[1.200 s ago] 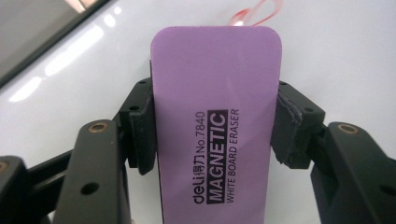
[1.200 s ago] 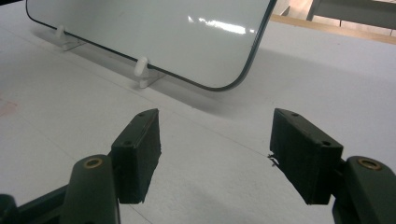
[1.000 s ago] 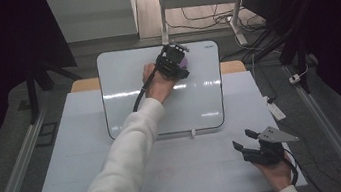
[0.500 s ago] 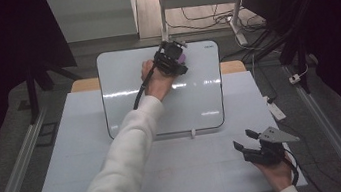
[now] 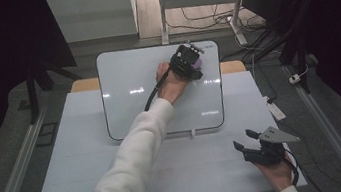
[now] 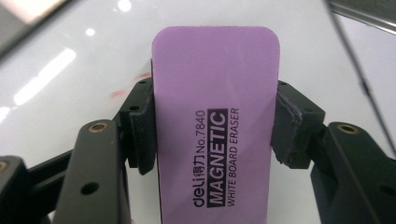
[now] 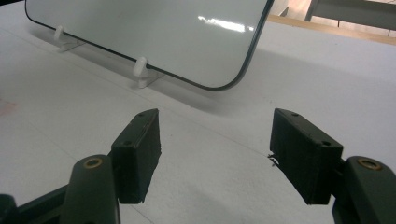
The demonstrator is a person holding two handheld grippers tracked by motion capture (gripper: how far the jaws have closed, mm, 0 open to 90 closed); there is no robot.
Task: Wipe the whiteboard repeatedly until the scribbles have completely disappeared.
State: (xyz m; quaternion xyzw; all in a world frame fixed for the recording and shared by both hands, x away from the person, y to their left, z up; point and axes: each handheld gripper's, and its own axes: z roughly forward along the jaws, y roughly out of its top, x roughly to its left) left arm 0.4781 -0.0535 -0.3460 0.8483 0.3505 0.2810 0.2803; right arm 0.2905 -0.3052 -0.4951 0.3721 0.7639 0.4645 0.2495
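Whiteboard (image 5: pixel 132 88) looks nearly clean; your left gripper (image 6: pixel 212 121) clamps the purple eraser (image 6: pixel 217 116) beside faint red smears; right gripper (image 7: pixel 215 156) idles wide open.

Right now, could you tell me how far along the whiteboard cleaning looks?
Most of the whiteboard already looks clean and bare. In hand: the left gripper is clamped on the purple eraser, held at the board's upper right corner. Left: a faint red smear on the board just beside the eraser. The right gripper waits open over the table, holding nothing.
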